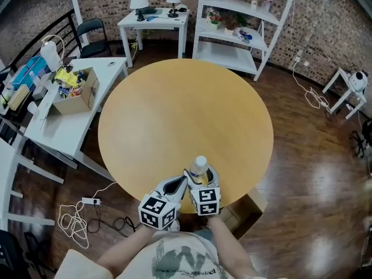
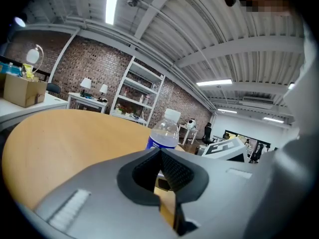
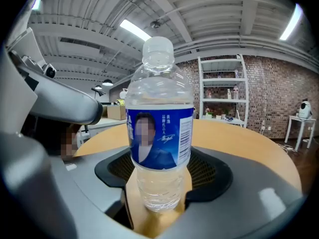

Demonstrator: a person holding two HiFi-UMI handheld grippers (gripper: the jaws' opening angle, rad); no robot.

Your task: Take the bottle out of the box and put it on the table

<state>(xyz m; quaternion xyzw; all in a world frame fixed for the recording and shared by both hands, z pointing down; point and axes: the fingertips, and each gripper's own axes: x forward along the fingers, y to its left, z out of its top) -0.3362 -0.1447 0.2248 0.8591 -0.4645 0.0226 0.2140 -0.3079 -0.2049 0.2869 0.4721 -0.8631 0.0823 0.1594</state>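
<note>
I have the bottle (image 3: 158,128) standing upright on the round table (image 1: 174,115), close to its near edge, so it carries its own weight. My right gripper (image 3: 159,178) brackets it with jaws spread wide and pads clear of the label, ready for a clean withdrawal. My left gripper (image 2: 160,169) is closed, empty and parked just beside.

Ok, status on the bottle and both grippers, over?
Right gripper open, bottle between its jaws, not gripped. Left gripper shut, empty. Bottle upright on the table, near edge. Nothing in the way.
</note>
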